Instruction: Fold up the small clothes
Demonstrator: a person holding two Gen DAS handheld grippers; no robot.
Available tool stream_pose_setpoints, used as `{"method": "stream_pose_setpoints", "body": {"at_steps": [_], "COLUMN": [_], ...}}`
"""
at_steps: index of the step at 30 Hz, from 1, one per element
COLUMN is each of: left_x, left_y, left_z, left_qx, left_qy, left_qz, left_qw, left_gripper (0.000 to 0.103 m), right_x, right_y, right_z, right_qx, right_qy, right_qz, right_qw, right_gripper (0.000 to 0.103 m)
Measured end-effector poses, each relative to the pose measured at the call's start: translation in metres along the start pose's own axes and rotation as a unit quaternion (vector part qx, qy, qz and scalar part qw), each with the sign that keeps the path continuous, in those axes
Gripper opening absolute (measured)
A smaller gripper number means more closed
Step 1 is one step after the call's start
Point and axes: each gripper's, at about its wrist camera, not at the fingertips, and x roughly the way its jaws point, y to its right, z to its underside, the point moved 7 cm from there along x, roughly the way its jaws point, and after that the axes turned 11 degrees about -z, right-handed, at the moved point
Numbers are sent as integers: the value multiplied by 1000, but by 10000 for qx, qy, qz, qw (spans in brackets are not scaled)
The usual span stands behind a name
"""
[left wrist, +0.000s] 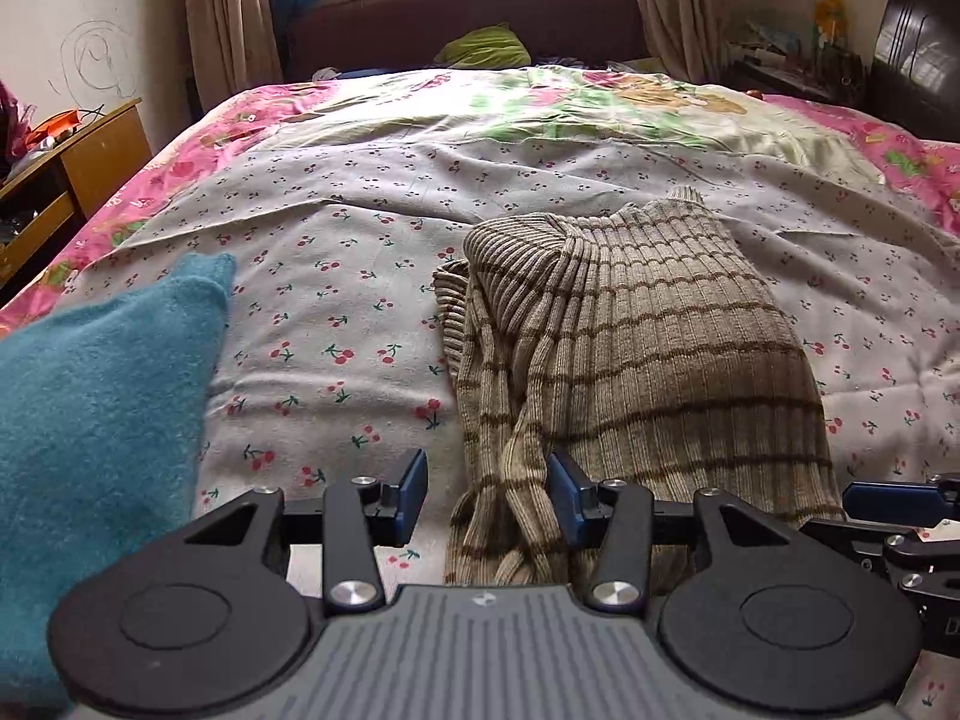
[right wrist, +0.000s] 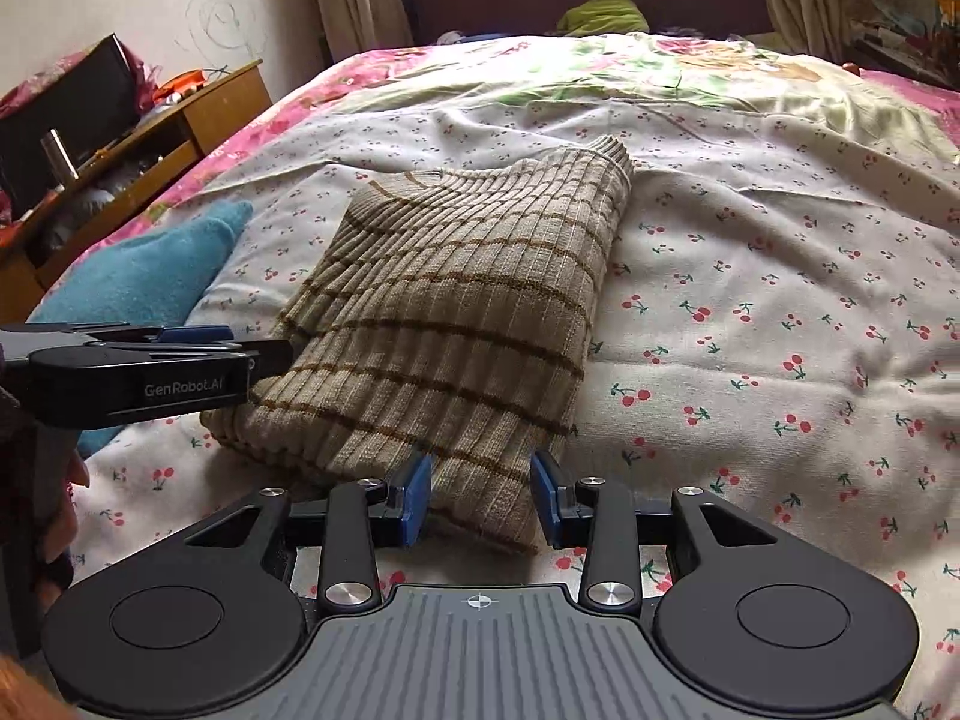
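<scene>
Left tool (left wrist: pixel 487 492), from its own camera: released, blue pads standing apart astride the near left edge of a beige ribbed knit sweater with thin brown stripes (left wrist: pixel 648 348). Clear gap on the left pad's side; cloth brushing the right pad, not clamped. Lies lengthwise on the cherry-print bed sheet (left wrist: pixel 360 312), collar at the far end, hem nearest the camera. Looks already narrowed, with a sleeve or side panel turned in and bunched along the left edge. Just beside it at far right, the right tool (left wrist: pixel 900 501), low at the hem. Well to the left, a teal fleecy garment (left wrist: pixel 90 420), apart from the sweater; hard to say whether folded or waiting.

From the right wrist camera: right tool's pads flanking the near right corner of the hem, cloth filling the space between them. Cannot tell whether clenched on it or merely straddling. Left tool in side view, tip touching the sweater's left edge.

Judged roughly halfway for this garment: lengthwise folds seemingly done, though untidy on the left. Left to do: hem-to-collar fold and smoothing flat.
</scene>
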Motion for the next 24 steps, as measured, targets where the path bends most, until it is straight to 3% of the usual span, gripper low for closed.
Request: {"method": "stream_pose_setpoints", "body": {"at_steps": [24], "left_x": [-13], "left_y": [5], "left_z": [36], "left_qx": [39], "left_qy": [-499], "left_qz": [196], "left_qw": [9986], "left_gripper": [57], "right_x": [-20], "right_y": [10], "right_z": [26], "right_qx": [572], "right_qy": [3], "right_qz": [104], "right_qw": [9983], "right_gripper": [36]}}
